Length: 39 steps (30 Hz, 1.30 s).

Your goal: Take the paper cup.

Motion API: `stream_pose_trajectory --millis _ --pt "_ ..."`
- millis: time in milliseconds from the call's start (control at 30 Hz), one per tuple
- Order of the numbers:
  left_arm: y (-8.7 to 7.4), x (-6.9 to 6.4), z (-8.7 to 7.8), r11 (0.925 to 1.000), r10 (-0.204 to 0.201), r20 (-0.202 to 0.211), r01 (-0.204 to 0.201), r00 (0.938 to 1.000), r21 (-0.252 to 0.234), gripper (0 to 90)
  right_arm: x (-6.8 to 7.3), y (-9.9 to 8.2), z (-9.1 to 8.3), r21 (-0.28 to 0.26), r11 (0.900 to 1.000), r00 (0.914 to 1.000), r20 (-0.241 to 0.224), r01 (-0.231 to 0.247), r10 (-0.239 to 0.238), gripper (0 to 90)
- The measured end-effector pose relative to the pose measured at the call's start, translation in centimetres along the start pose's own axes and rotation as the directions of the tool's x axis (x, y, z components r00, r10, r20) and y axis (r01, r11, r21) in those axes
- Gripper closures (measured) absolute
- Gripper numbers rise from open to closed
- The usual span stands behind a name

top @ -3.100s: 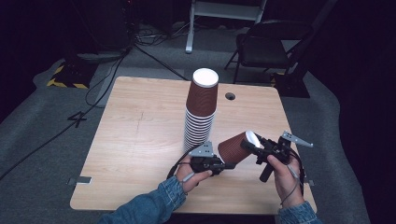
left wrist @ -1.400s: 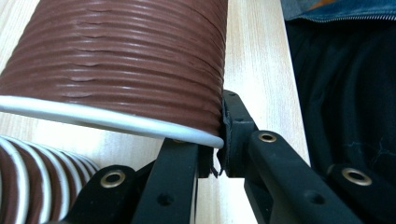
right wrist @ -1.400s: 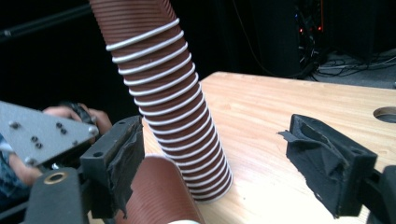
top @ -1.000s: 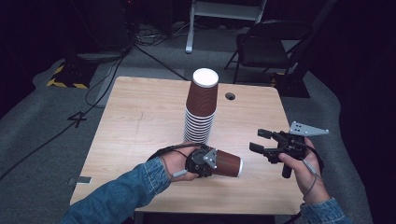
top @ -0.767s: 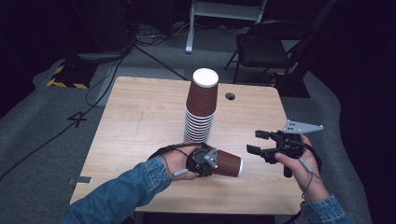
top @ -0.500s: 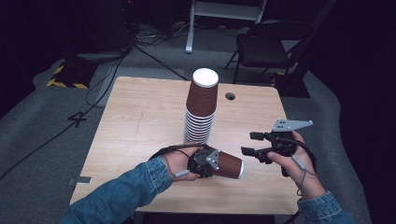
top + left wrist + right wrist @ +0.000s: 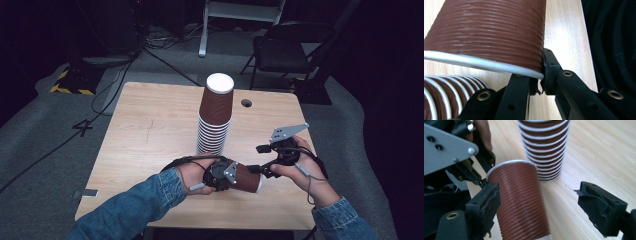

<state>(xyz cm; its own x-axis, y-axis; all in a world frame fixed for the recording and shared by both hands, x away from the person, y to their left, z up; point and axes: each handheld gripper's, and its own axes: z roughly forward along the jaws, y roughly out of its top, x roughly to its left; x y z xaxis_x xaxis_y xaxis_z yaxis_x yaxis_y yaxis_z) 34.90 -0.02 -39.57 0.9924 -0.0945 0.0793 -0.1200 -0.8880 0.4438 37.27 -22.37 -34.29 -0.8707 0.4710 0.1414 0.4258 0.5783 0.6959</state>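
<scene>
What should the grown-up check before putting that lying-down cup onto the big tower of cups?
1. Left hand-held gripper pinches the loose cup's white rim: ok, jaws shut on it.
2. Right hand-held gripper ready to take the cup: ok, its jaws have just been opening and now stand either side of the cup without squeezing it.
3. Cup turned mouth-down like the stack: not ok, it lies sideways.
4. Cup stack standing straight: ok.
5. Top of the stack free: ok, nothing on it.
6. Cup undamaged: cannot tell, far side hidden.
</scene>
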Motion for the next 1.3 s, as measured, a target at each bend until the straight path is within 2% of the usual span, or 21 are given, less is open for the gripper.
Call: stream_pose_trajectory --millis 167,267,367,567,700,1033,1300 --pt "0.1 0.0 0.0 0.9999 0.006 0.001 -0.006 1.0 0.008 84.3 0.3 0.6 1.0 0.072 0.9972 0.9997 -0.015 0.021 -0.02 17.5" --pt "0.1 0.0 0.1 0.9999 0.008 0.001 -0.008 1.0 0.01 84.2 0.5 0.8 1.5 0.091 0.9956 0.9995 -0.022 0.024 -0.022 17.6" --pt "0.1 0.0 0.1 0.9998 0.013 0.002 -0.013 0.9999 0.012 84.1 0.7 1.2 2.2 0.14 0.9894 0.9987 -0.039 0.038 -0.033 17.8" --pt "0.0 0.0 0.1 1.0 0.005 0.003 -0.005 1.0 0.005 84.1 0.9 1.7 3.2 0.191 0.9806 0.9974 -0.063 0.046 -0.035 18.2" --pt "-0.1 0.0 0.1 0.9999 0.008 -0.002 -0.008 1.0 0.008 84.1 1.0 1.8 3.7 0.216 0.9743 0.9955 -0.082 0.065 -0.048 18.1" --pt "-0.1 -0.1 0.1 0.9999 0.014 -0.006 -0.014 0.9999 -0.006 84.0 1.4 2.1 5.0 0.215 0.9755 0.995 -0.097 0.045 -0.025 17.4" --pt "-0.1 -0.1 0.3 0.9994 0.034 0.004 -0.034 0.9994 0.003 84.0 1.6 2.1 5.8 0.271 0.9603 0.9912 -0.128 0.068 -0.034 16.7"
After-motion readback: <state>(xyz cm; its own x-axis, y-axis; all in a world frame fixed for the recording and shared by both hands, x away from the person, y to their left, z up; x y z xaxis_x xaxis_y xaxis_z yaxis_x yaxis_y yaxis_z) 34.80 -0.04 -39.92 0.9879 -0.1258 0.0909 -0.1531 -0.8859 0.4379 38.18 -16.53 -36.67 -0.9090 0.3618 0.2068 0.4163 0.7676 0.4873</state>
